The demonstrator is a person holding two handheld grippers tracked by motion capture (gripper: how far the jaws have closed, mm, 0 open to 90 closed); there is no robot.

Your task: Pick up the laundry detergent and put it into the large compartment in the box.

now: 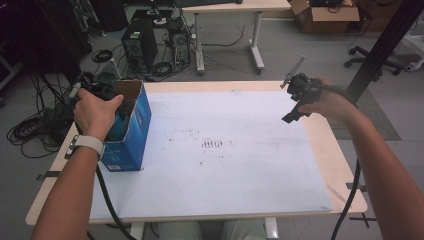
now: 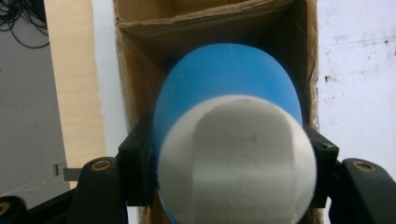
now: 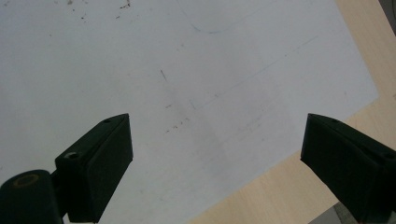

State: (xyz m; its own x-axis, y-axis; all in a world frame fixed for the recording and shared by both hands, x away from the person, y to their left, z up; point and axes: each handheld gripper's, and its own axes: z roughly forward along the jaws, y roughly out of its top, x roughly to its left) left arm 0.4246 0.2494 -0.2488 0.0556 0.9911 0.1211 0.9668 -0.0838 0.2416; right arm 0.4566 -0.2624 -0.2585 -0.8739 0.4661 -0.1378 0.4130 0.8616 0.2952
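An open blue cardboard box (image 1: 132, 131) stands upright at the table's left edge. Its brown inside (image 2: 154, 32) has a cardboard divider. My left gripper (image 2: 229, 151) is shut on a rounded blue object with a white end (image 2: 229, 84), held in the box's open top. In the high view the person's left hand covers most of that gripper (image 1: 102, 92) at the box's mouth. My right gripper (image 1: 294, 112) hovers over the far right of the white sheet (image 1: 225, 165). Its jaws stand wide apart with nothing between them (image 3: 215, 154).
The white sheet covers most of the wooden table (image 1: 345, 175) and has dark smudges (image 1: 212, 144) at its middle. Beyond the table are computer towers (image 1: 137, 45), floor cables (image 1: 30, 127), another desk (image 1: 230, 7), and a black post (image 1: 382, 47) at the right.
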